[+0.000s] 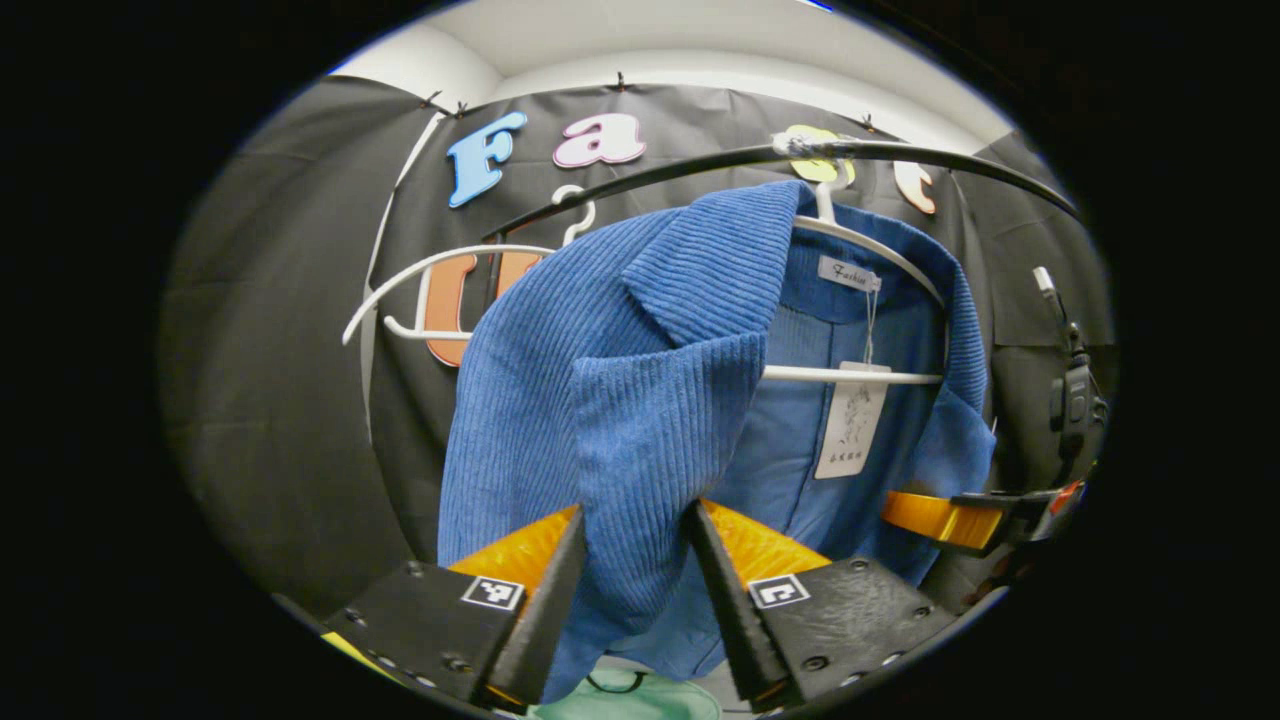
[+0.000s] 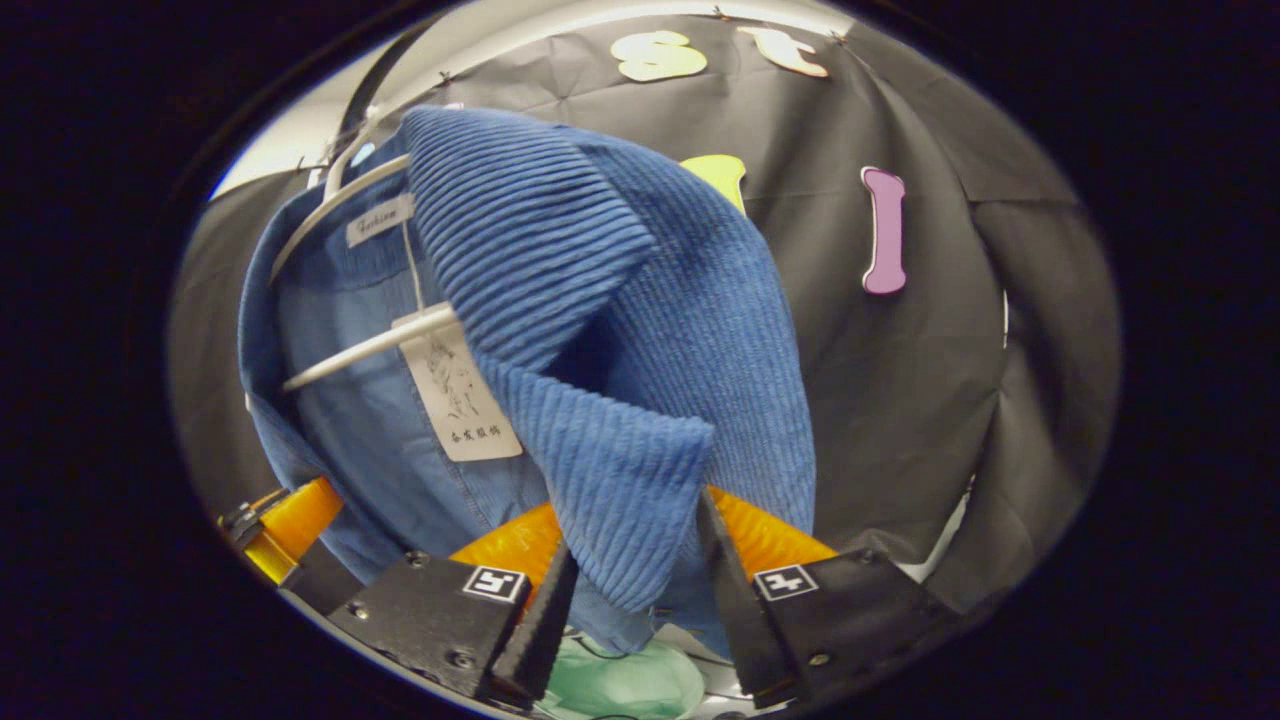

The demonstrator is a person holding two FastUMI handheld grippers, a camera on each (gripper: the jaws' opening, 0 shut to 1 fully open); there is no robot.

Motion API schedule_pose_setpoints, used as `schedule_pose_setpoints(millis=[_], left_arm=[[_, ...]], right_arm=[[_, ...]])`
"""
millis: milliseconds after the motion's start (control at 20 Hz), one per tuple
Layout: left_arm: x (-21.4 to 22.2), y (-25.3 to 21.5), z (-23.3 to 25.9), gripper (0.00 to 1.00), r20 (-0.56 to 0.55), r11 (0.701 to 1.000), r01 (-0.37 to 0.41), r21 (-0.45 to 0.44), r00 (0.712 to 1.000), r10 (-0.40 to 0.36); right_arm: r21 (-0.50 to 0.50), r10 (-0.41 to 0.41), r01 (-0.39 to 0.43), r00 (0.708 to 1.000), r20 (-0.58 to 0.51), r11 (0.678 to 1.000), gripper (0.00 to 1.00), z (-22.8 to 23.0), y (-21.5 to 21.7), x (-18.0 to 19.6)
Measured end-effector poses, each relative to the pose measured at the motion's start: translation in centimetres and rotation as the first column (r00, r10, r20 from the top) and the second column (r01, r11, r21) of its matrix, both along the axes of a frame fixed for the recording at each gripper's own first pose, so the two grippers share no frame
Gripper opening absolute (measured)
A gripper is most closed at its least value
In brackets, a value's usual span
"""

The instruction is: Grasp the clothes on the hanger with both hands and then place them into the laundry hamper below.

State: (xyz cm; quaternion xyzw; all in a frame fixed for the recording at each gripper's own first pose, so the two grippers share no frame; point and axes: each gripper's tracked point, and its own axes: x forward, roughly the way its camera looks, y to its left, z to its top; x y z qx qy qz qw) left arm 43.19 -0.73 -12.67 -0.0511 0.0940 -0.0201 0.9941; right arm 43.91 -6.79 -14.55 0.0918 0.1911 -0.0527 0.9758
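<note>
We are seeing a blue corduroy jacket (image 1: pixel 640 400) hanging on a white hanger (image 1: pixel 850 375) from a dark rail (image 1: pixel 900 152). The left tongs (image 1: pixel 635 590) are straddling one front lapel — spread apart, fabric between the fingers but not pinched. The right tongs (image 2: pixel 630 600) are doing likewise on the other lapel, also released. Something pale green (image 2: pixel 620 685) is lying below the jacket.

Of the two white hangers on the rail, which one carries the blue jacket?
The white hanger under the rail's taped middle; the other hanger, further left, hangs bare.
</note>
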Motion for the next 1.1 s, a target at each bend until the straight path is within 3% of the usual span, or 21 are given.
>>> schedule_pose_setpoints(millis=[50, 250, 300, 350, 500, 700, 750, 800, 950, 1000, 1100], left_arm=[[0.3, 0.0, -0.1, 0.53, -0.011, 1.000, -0.001, -0.005, 1.000, 0.001], [0.2, 1.7, 0.5, 0.07, -0.019, 0.997, -0.071, -0.035, 0.997, 0.070], [0.2, 1.8, 0.5, 0.05, -0.022, 0.996, -0.072, -0.051, 0.997, 0.071], [0.2, 1.6, 0.7, 0.03, -0.028, 0.996, -0.055, -0.069, 0.998, 0.054], [-0.1, 1.5, 1.3, 0.12, -0.025, 0.994, -0.021, -0.106, 1.000, 0.018], [-0.9, 2.2, 4.0, 0.08, 0.027, 0.993, 0.012, -0.119, 1.000, -0.009], [-1.0, 2.7, 4.8, 0.12, 0.044, 0.993, 0.009, -0.121, 0.999, -0.003], [-1.1, 3.1, 5.6, 0.08, 0.056, 0.991, 0.010, -0.137, 0.998, -0.002], [-1.2, 3.6, 7.5, 0.08, 0.073, 0.978, 0.038, -0.205, 0.997, -0.023], [-1.4, 3.4, 8.0, 0.12, 0.074, 0.973, 0.060, -0.221, 0.996, -0.045], [-1.4, 3.9, 8.4, 0.08, 0.079, 0.965, 0.069, -0.252, 0.996, -0.051]], right_arm=[[0.028, 0.015, -0.016, 1.000, 0.012, 0.999, 0.65, 0.3, -0.2, -0.2], [0.137, 0.009, -0.021, 0.996, 0.083, 0.990, 0.27, 1.8, -2.4, -1.2], [0.165, 0.019, -0.036, 0.995, 0.099, 0.986, 0.17, 2.4, -2.6, -1.4], [0.186, 0.028, -0.049, 0.993, 0.112, 0.981, 0.14, 2.9, -2.7, -1.5], [0.214, 0.034, -0.072, 0.984, 0.175, 0.974, 0.11, 5.0, -3.8, -2.1], [0.273, 0.039, -0.108, 0.968, 0.246, 0.956, 0.10, 8.4, -5.2, -2.7], [0.301, 0.022, -0.104, 0.964, 0.265, 0.948, 0.10, 9.1, -5.8, -2.6], [0.332, 0.008, -0.106, 0.959, 0.283, 0.937, 0.10, 9.9, -6.3, -2.6], [0.400, -0.031, -0.103, 0.949, 0.315, 0.911, 0.10, 11.4, -7.8, -1.8], [0.417, -0.037, -0.109, 0.944, 0.327, 0.903, 0.10, 11.9, -8.1, -1.7], [0.445, -0.050, -0.116, 0.938, 0.342, 0.888, 0.10, 12.4, -8.4, -1.3]])
